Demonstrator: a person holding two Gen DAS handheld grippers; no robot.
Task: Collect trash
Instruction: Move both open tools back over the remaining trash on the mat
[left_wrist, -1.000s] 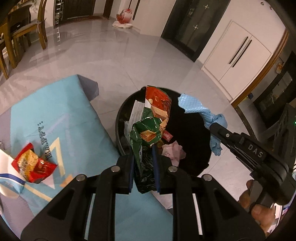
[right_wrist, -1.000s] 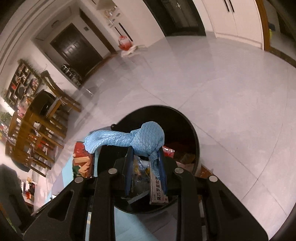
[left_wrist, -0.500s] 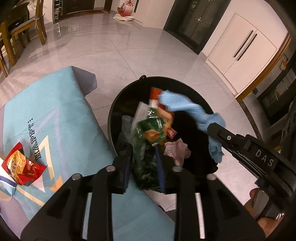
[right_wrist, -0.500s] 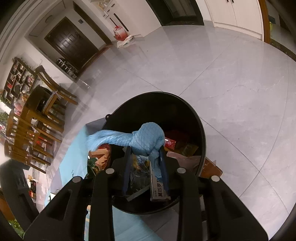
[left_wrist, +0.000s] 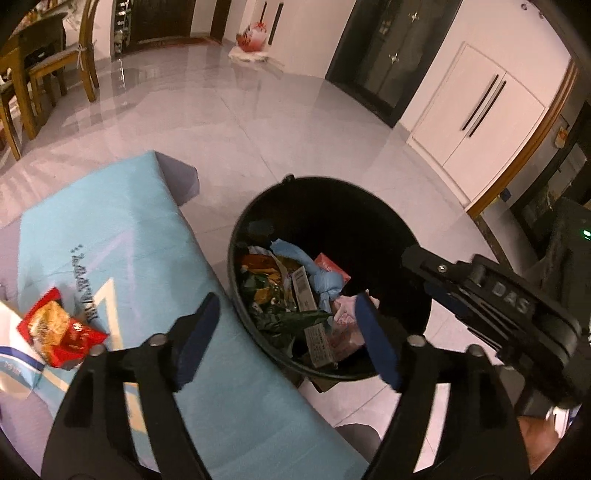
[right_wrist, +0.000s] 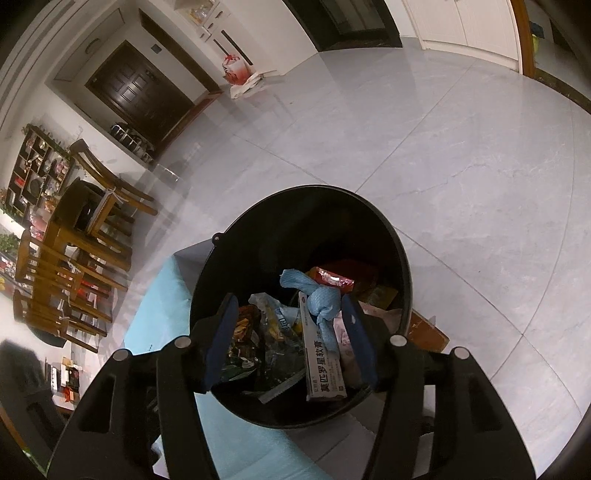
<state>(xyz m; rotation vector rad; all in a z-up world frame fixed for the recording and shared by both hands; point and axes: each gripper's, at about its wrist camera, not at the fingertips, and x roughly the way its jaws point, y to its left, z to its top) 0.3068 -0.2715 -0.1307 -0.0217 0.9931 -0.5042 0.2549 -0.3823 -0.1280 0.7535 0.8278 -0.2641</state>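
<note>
Both grippers over the black bin (left_wrist: 369, 206), jaws opening, nothing held.

Left gripper (left_wrist: 288, 332) jaws stand wide and empty; right gripper (right_wrist: 290, 339) jaws stand at medium width with no pad contact. Blue cloth (right_wrist: 321, 301), green wrapper (left_wrist: 288, 317) and white carton (right_wrist: 325, 369) lie inside the bin. Red snack packet (left_wrist: 55, 334) lies on the light-blue tablecloth (left_wrist: 122, 229), left of the bin.

Dim warm indoor light; glossy floor (left_wrist: 229, 122) shows glare; fisheye bends dark edges; slight blur.
</note>
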